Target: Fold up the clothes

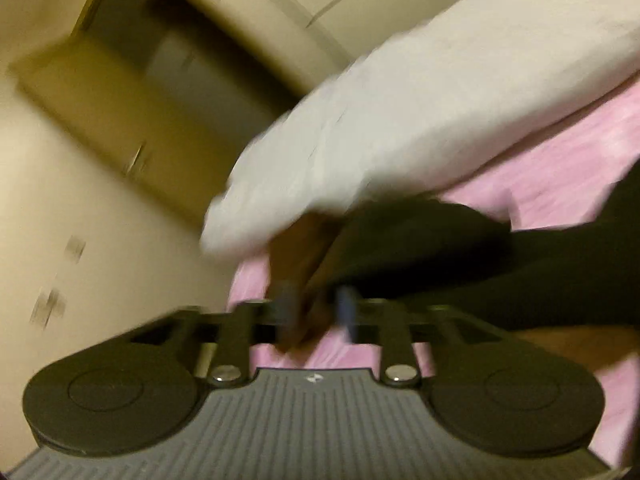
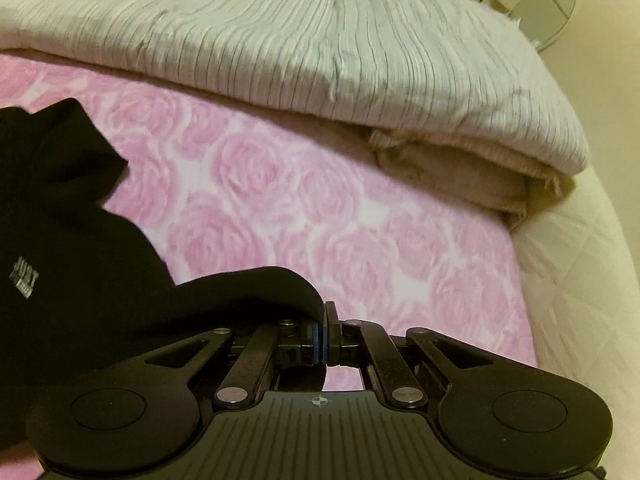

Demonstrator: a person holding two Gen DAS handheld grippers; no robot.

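Black garment lies on the pink rose-patterned bedsheet, its edge clamped in the right gripper; keep that clamp firm while the left gripper, jaws apart and empty, seeks the opposite edge.

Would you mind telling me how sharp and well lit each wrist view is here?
Left wrist view: heavily motion-blurred throughout; the duvet and black garment smear, and the left gripper fingertips are soft. Right wrist view: much sharper; the rose sheet and right gripper read clearly. Both: dim yellowish light, fisheye bending at the edges.
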